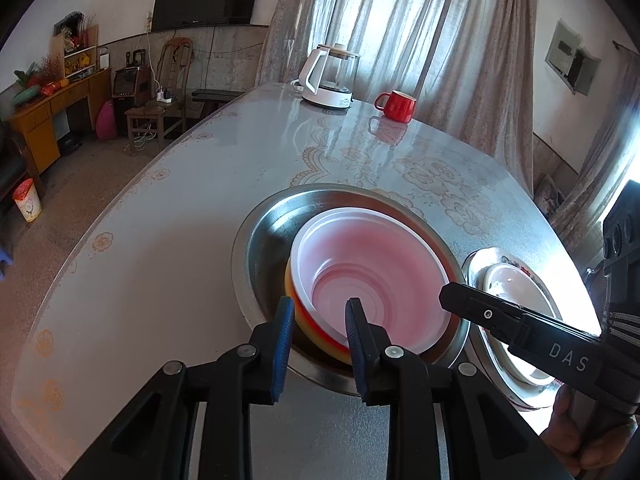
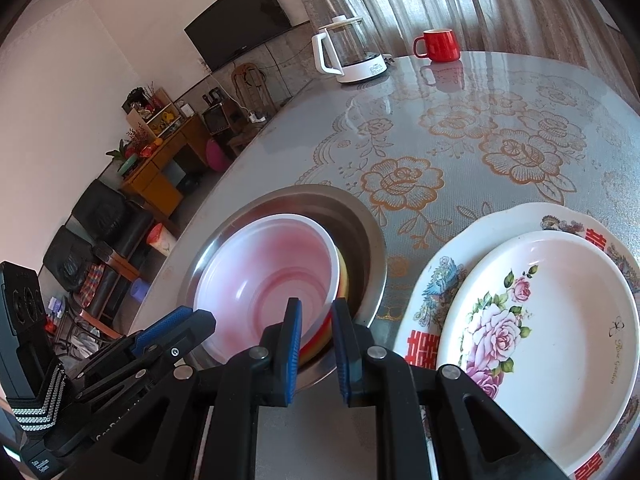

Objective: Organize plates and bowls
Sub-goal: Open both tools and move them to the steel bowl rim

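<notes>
A steel bowl [image 1: 264, 240] on the table holds a stack of plastic bowls, a white one with a pink inside [image 1: 372, 264] on top and yellow and red rims under it. My left gripper [image 1: 319, 320] straddles the stack's near rim with its jaws a little apart and the pads not pressing. My right gripper [image 2: 317, 320] is shut on the stack's rim [image 2: 320, 332] at the right side, one finger inside the white bowl [image 2: 264, 276]. To the right, a rose-patterned plate [image 2: 560, 320] lies on a larger plate with red characters [image 2: 440, 276].
A white and glass kettle [image 1: 328, 76] and a red mug [image 1: 396, 106] stand at the table's far end. The table's left edge [image 1: 132, 192] drops to the floor, where a chair and a cabinet stand. A hand [image 1: 580, 436] holds the right gripper.
</notes>
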Demonstrator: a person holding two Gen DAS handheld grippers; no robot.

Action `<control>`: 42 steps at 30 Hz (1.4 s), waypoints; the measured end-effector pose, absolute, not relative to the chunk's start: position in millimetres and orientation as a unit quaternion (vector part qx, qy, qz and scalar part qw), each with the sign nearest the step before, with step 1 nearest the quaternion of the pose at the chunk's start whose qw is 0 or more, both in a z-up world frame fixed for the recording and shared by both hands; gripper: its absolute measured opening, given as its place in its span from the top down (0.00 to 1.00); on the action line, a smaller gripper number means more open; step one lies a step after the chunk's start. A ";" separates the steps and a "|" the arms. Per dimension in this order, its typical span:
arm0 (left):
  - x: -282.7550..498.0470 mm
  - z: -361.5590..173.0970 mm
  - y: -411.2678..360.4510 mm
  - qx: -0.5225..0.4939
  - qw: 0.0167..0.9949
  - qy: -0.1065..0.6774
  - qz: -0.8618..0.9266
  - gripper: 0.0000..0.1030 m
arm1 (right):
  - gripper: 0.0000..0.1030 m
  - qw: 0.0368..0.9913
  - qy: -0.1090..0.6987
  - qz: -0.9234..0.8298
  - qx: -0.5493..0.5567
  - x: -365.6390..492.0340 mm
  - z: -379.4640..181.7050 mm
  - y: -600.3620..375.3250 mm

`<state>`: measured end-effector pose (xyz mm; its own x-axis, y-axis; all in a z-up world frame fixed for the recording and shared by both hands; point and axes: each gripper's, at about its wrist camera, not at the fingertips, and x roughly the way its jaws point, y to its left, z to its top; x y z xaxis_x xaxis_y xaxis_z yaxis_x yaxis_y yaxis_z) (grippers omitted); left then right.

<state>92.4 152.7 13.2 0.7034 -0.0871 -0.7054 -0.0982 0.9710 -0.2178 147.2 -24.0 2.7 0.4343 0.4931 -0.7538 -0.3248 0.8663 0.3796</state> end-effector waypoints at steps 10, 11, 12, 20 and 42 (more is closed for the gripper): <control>94.5 14.3 155.9 -0.112 0.919 0.377 0.010 0.74 | 0.86 0.844 0.480 0.238 0.037 158.4 0.9 -10.8; 94.6 14.5 157.0 -0.114 0.919 0.378 0.008 0.74 | 0.86 0.844 0.481 0.237 0.031 160.4 0.1 -8.9; 94.7 14.9 157.8 -0.115 0.919 0.377 0.008 0.74 | 0.86 0.843 0.483 0.238 0.022 162.6 -0.8 -6.7; 103.7 11.8 156.0 -0.093 0.919 0.383 0.011 0.74 | 0.88 0.839 0.489 0.237 -0.039 178.0 -3.8 7.6; 88.3 13.3 183.6 -0.132 0.924 0.358 0.023 0.43 | 0.75 0.849 0.464 0.246 0.059 199.3 21.1 -34.6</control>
<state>88.3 183.6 13.3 0.7433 -0.0522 -0.6669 -0.1358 0.9644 -0.2269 199.3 -34.6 21.1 0.4485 0.4736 -0.7580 -0.3634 0.8714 0.3295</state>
